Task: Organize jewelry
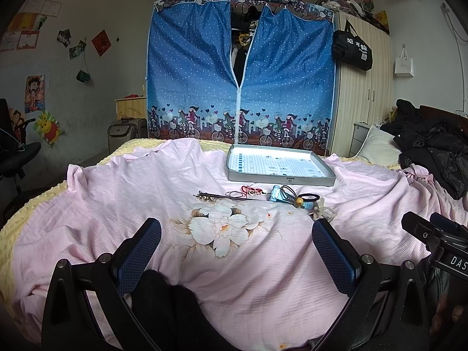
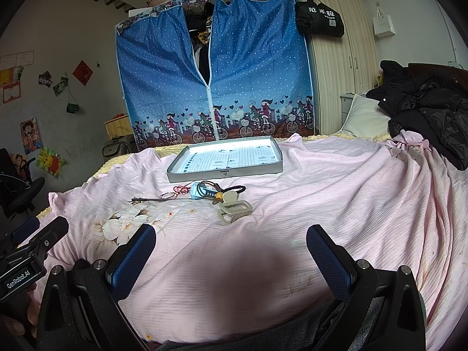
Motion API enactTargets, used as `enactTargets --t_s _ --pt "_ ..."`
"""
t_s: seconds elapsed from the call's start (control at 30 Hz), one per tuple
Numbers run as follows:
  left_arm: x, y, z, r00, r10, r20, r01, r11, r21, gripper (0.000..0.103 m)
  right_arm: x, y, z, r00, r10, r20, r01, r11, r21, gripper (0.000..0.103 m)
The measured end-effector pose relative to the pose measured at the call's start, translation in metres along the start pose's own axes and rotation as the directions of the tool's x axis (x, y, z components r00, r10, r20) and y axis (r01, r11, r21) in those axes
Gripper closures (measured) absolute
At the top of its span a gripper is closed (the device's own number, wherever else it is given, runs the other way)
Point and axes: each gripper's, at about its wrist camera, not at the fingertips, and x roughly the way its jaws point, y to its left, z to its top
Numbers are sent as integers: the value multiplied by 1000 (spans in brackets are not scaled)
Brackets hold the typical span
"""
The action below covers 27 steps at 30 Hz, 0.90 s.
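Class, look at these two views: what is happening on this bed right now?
A person holds a two-finger tool in each hand above a pink bedspread. Both the left tool and the right tool are open and hold nothing. A small cluster of jewelry and hair accessories lies in front of a grey tray, which looks empty. Sorting has not begun.

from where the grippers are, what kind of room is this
Most likely a bedroom in a home. The work surface is a bed with a pink floral sheet and a white pillow, and a blue zip-front fabric wardrobe stands beyond it, next to a wooden wardrobe.
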Motion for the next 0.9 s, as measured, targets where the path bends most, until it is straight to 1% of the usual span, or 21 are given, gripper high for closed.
enactTargets --t_s 0.2,0.33,0.43,0.5,0.57,0.6,0.7,0.8,0.9 --pt "1 -1 -2 1000 0 -6 0 1000 -1 2 0 -1 0 1000 0 -1 0 1000 1 0" --pt "5 -1 -5 1000 -5 -31 5 1000 -14 2 2 -1 0 1000 0 -15 0 1000 17 0" --pt "9 3 -6 999 -8 -51 7 1000 -27 2 7 -6 1 999 4 -44 -2 999 53 0" --pt "12 4 -6 998 -12 -63 10 999 -30 2 12 -14 4 997 14 -82 -6 995 95 0" --pt "15 7 -8 996 -8 -87 4 999 -39 2 18 -23 5 992 30 -126 -12 990 140 0" --pt "17 9 -9 995 -9 -96 4 999 -48 2 23 -28 6 987 51 -152 -25 985 171 0" --pt "28 16 -11 990 -32 -141 20 996 -91 2 36 -37 9 975 80 -208 -38 979 200 0" --pt "43 20 -5 984 -48 -174 28 993 -114 2 56 -38 13 957 97 -272 -52 984 169 0" --pt "60 20 0 979 -48 -197 32 996 -83 2 83 -37 18 939 109 -327 -74 990 117 0"
